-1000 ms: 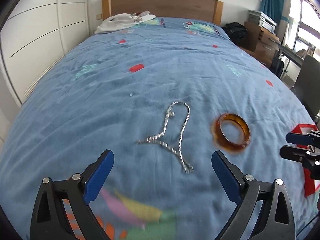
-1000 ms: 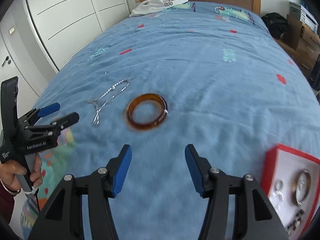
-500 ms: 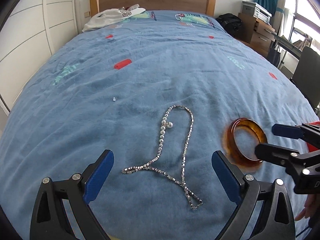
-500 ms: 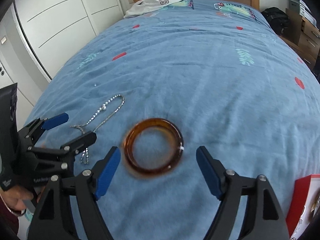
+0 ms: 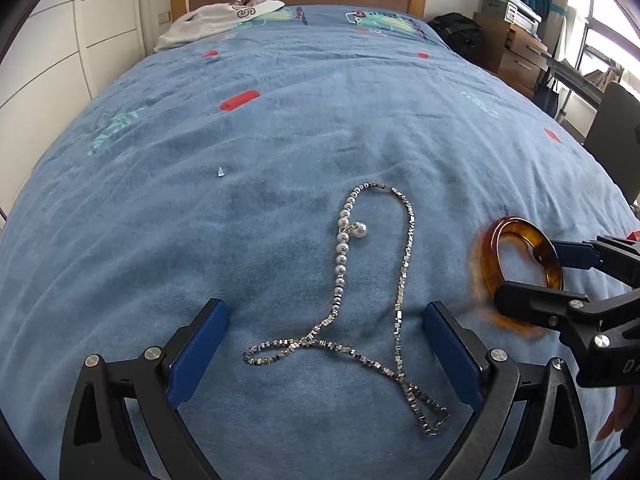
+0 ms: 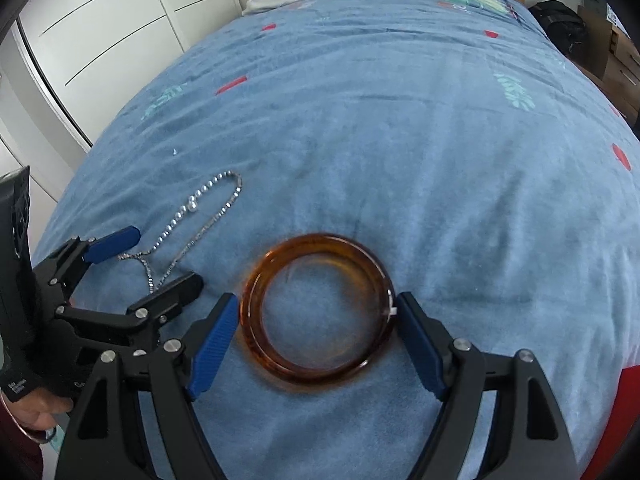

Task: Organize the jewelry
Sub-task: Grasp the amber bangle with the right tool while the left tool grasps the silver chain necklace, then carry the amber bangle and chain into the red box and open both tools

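In the left wrist view, the left gripper (image 5: 324,344) fills the bottom of the frame with its blue pads spread wide, gripping nothing. The necklace (image 5: 372,292) lies flat on the blue bedspread (image 5: 280,132) in the middle of the frame, its crossed lower loops lying between the two pads and its beaded loop reaching up past them. A tiny pale speck (image 5: 220,171) sits on the cloth at upper left of the necklace. At the right edge, the amber bangle (image 5: 520,272) lies on the bedspread with the right gripper (image 5: 536,276) straddling it.

In the right wrist view, the left gripper (image 6: 152,260) comes in from the lower left, over the necklace (image 6: 200,224). In the lower centre the bangle (image 6: 320,312) lies flat between the right gripper's (image 6: 316,328) pads. Those jaws have just been opening and stand wide, the pads just beside the bangle's rim on each side; whether they touch it I cannot tell.
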{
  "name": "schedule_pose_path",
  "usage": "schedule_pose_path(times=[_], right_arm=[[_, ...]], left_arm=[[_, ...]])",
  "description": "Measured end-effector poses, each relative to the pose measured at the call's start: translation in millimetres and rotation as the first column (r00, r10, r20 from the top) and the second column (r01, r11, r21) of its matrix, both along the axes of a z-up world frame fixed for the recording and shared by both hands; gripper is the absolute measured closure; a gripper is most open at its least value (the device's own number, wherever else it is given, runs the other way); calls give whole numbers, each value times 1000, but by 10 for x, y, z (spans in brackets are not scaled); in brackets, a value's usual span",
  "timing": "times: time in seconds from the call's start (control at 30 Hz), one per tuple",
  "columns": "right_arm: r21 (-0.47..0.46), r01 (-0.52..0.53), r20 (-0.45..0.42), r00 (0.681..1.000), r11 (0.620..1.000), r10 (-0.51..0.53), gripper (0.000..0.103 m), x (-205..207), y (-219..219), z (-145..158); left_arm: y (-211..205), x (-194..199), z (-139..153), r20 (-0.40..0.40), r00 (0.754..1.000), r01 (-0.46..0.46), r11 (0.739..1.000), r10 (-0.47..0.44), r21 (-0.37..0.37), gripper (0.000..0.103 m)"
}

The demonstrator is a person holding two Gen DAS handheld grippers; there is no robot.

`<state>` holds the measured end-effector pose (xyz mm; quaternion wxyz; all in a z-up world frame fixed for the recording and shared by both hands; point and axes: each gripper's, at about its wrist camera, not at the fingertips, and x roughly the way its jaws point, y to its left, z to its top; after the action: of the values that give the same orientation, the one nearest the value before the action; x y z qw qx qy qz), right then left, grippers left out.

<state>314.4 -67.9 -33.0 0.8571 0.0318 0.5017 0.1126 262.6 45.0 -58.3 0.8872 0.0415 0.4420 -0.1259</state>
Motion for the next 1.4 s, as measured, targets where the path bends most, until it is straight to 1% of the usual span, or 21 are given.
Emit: schedule_pose_path(times=[0.1, 0.13, 0.17, 0.2, 0.27, 0.3, 0.37, 0.43, 0.47, 0.57, 0.63, 0.73, 0.87, 0.93, 1.0, 1.1, 1.27, 1.4], right_arm=[[8, 2, -6, 1000, 1000, -1, 24, 14, -13, -21], [11, 0, -9, 1000, 1000, 0, 24, 19, -21, -24], [9, -6, -9, 1000, 1000, 6, 25, 17, -25, -27], [8, -8, -8, 1000, 1000, 9, 27, 23, -19, -24], [7, -11, -6, 1000, 1000, 11, 28, 8, -37, -10], [7, -13, -5, 1000, 1000, 13, 28, -3, -45, -1], [-1, -16, -2, 1000, 1000, 16, 29, -36, -50, 26], [6, -12, -2, 1000, 1000, 12, 29, -86, -82, 67], [8, -11, 0, 1000, 1000, 11, 29, -112, -94, 90], [18, 0, 16, 1000, 1000, 0, 29, -242, -196, 234], [34, 14, 35, 999, 999, -15, 29, -375, -312, 384], [37, 28, 67, 997, 999, -30, 29, -558, -459, 603], [41, 64, 117, 991, 997, -69, 29, -872, -767, 950], [39, 85, 135, 987, 996, -89, 29, -1042, -957, 1117], [19, 109, 163, 980, 994, -111, 29, -1258, -1195, 1314], [7, 152, 189, 970, 988, -151, 29, -1522, -1550, 1553], [-4, 221, 219, 952, 975, -215, 29, -1957, -2122, 1821], [-7, 262, 221, 942, 965, -254, 29, -2202, -2504, 1885]], left_arm=[[-3, -15, -22, 6, 1000, 5, 1000, -5, 11, 10], [-9, -24, -23, 11, 1000, 5, 1000, -5, 16, 13], [-20, -34, -16, 16, 1000, 7, 1000, -7, 21, 21], [-29, -45, -4, 21, 1000, 13, 1000, -13, 24, 25], [-65, -83, 33, 28, 999, 31, 999, -32, 33, 46], [-85, -98, 52, 30, 999, 38, 999, -39, 39, 51], [-113, -133, 99, 26, 998, 49, 998, -51, 49, 76], [-114, -166, 144, 13, 999, 52, 998, -52, 42, 87], [-106, -188, 174, 7, 999, 49, 998, -50, 34, 91], [-93, -301, 288, 1, 999, 45, 999, -45, -4, 94], [-115, -400, 397, 7, 999, 49, 999, -49, -22, 95], [-213, -598, 646, 33, 997, 68, 997, -67, -45, 95], [-426, -853, 1002, 79, 991, 114, 992, -109, -56, 95], [-571, -975, 1179, 103, 986, 141, 988, -134, -62, 95], [-750, -1107, 1358, 124, 979, 172, 983, -163, -70, 95], [-1005, -1261, 1544, 144, 970, 211, 974, -197, -86, 96], [-1531, -1515, 1764, 160, 950, 286, 952, -267, -110, 96], [-1950, -1643, 1830, 161, 933, 344, 931, -323, -124, 96]])
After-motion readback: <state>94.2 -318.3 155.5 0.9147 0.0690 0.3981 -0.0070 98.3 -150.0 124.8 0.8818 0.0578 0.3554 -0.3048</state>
